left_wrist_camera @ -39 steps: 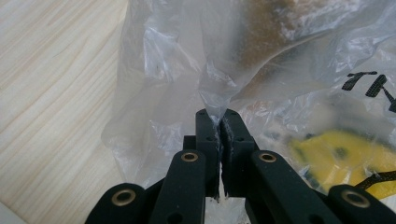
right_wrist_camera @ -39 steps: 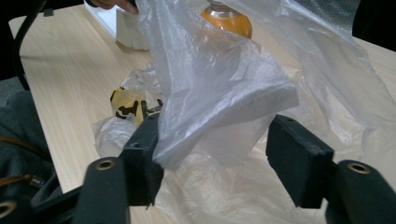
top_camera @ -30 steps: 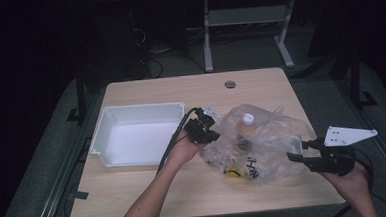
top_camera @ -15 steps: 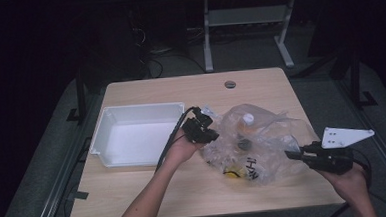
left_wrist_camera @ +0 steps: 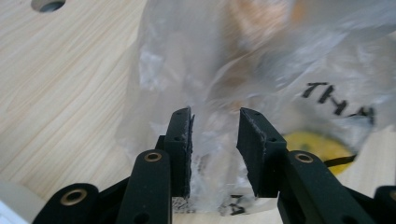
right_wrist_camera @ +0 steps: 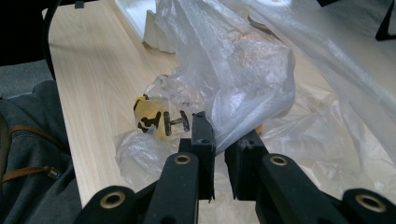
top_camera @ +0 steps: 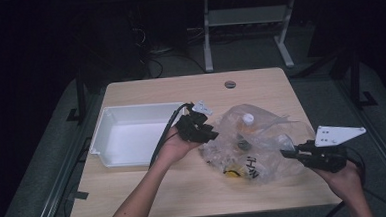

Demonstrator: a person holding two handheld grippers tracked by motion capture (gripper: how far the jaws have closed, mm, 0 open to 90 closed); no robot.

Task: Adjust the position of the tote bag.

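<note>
plastic bag [top_camera: 255, 145] lies between left gripper [top_camera: 208, 132] and right gripper [top_camera: 287, 153].

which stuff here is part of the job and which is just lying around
In use:
- clear crinkled plastic bag with black lettering
- white-capped bottle inside it
- yellow item inside it
- left gripper, jaws just opening beside the bag
- right gripper, pinching the bag's edge

Lying about:
- white rectangular plastic tray

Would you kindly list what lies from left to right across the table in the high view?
White rectangular plastic tray → left gripper → crumpled clear plastic bag with black lettering → right gripper with its grey three-cornered plate.
</note>
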